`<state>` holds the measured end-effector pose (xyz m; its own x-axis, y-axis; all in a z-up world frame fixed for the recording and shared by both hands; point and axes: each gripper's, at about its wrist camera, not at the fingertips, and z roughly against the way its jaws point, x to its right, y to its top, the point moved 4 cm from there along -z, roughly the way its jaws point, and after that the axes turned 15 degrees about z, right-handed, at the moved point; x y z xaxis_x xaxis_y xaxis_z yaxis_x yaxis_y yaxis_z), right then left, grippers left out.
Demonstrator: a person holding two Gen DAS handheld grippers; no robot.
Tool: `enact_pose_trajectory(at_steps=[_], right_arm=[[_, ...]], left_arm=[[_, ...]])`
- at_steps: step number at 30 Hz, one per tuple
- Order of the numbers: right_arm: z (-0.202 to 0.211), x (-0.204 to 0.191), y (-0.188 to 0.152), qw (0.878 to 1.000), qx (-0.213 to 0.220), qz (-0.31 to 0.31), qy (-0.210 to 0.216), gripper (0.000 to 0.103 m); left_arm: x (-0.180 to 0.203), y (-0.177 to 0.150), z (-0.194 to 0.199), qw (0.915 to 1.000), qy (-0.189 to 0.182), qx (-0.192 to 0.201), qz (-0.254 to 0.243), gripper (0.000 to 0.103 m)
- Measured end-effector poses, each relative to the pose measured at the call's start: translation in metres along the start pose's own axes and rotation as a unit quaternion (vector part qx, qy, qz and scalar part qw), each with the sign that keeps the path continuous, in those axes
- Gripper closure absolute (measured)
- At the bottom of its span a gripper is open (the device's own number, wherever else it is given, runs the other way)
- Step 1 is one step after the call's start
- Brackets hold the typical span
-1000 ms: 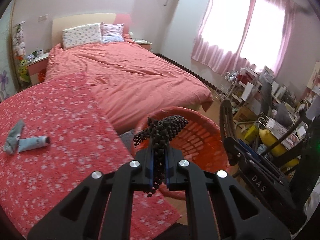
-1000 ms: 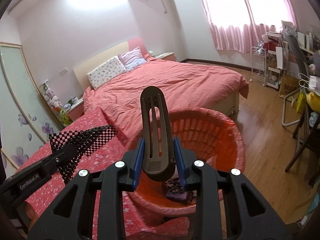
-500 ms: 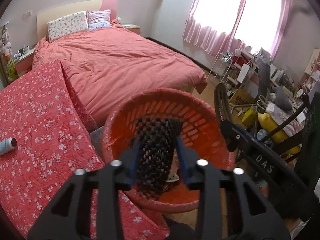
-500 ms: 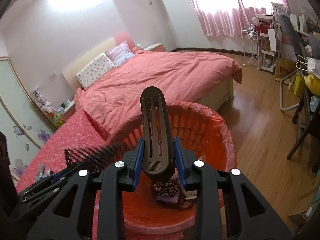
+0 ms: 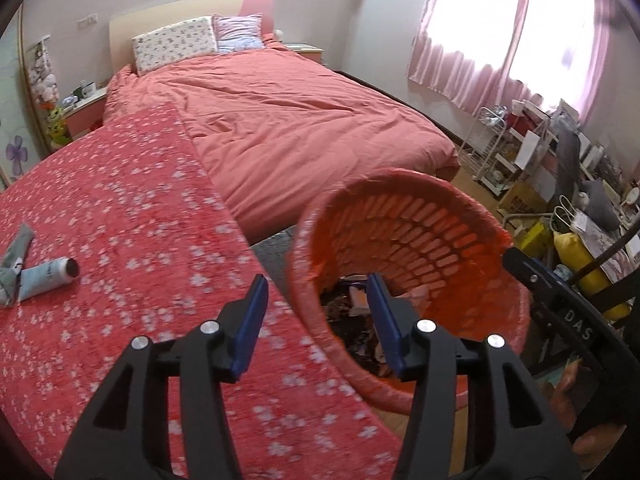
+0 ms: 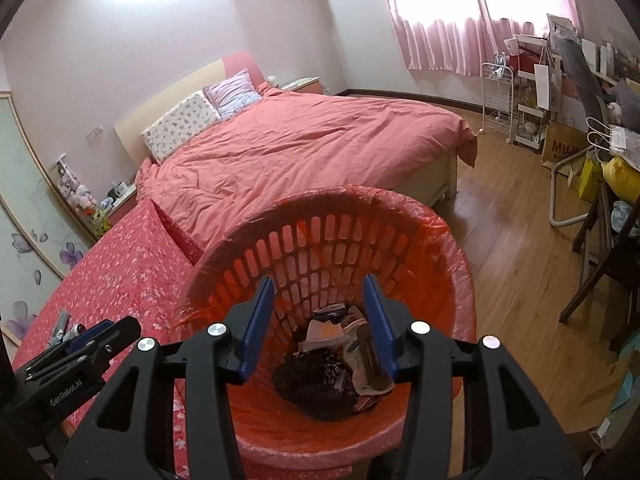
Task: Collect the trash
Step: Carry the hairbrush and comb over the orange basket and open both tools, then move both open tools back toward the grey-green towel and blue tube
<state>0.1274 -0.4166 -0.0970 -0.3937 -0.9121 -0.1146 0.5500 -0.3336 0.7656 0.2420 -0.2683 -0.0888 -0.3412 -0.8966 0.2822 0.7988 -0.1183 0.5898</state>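
Now both hand-held grippers, left (image 5: 316,320) and right (image 6: 318,322), just opened and empty, are held over the orange basket (image 6: 460,280); a light, soft tube (image 5: 46,276) remains at nine o'clock on the desk (image 5: 140,208), best pinched mid-body.

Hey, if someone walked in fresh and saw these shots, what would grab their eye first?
Probably the orange slatted basket lined with a pink bag, right under both grippers, with black mesh netting and scraps lying in its bottom. Behind it a big bed with a salmon-pink duvet fills the room. On the flowered red cloth to the left, a small pale tube lies uncollected.
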Motion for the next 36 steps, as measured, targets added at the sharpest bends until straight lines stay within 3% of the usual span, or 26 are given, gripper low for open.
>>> enact_pose_trajectory(at_steps=[8,12,14,24,30,36], right_arm=[[0.008,-0.023,0.002,1.0,0.003,0.022,0.008,0.056],[0.009,-0.04,-0.001,0.999,-0.002,0.036,0.015,0.056],[0.009,-0.048,-0.003,0.999,-0.004,0.043,0.018,0.05],[0.005,-0.099,-0.012,0.994,-0.013,0.098,0.046,0.042],[0.0,-0.126,-0.017,0.99,-0.021,0.122,0.062,0.041],[-0.003,-0.144,-0.019,0.987,-0.028,0.141,0.071,0.041]], left_arm=[[-0.038,0.001,0.021,0.999,0.038,0.021,0.004,0.046],[-0.077,0.008,0.035,0.9958,0.08,0.039,0.017,0.038],[-0.097,0.012,0.041,0.9935,0.101,0.046,0.025,0.035],[-0.245,0.04,0.071,0.966,0.218,0.083,0.112,0.026],[-0.308,0.058,0.068,0.9517,0.24,0.084,0.172,0.026],[-0.328,0.072,0.05,0.9545,0.215,0.065,0.196,0.026]])
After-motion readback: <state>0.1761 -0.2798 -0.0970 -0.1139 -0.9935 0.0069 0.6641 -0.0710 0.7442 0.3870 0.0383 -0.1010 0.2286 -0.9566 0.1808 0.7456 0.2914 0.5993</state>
